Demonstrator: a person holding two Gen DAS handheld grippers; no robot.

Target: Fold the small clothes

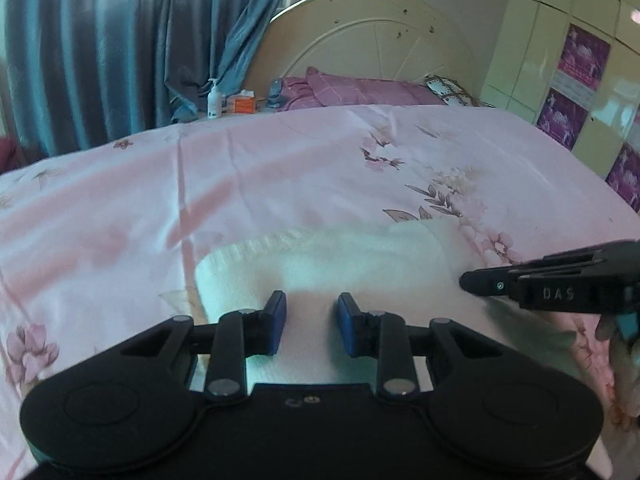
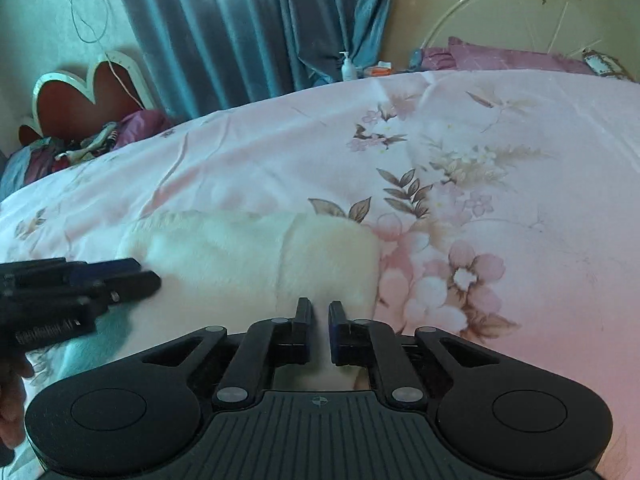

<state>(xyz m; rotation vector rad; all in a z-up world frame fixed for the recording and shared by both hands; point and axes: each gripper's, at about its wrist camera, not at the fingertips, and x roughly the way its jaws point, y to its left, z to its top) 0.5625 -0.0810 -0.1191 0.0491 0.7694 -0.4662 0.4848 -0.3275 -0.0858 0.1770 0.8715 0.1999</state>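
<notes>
Both tools over a white garment (image 1: 320, 264) on the bed (image 1: 280, 168): left tool (image 1: 311, 322) parted and empty, right tool (image 2: 320, 326) nearly closed, grip unclear; pinch matching near corners, fold evenly away.

Both views are softly lit by daylight filtered through the blue curtains (image 1: 100, 48), which are blown pale where it passes. A cool teal cast is laid over the white garment (image 1: 328, 264). Strong fisheye bending is seen at the dark corners. Fine detail is smeared throughout, especially far away.
</notes>
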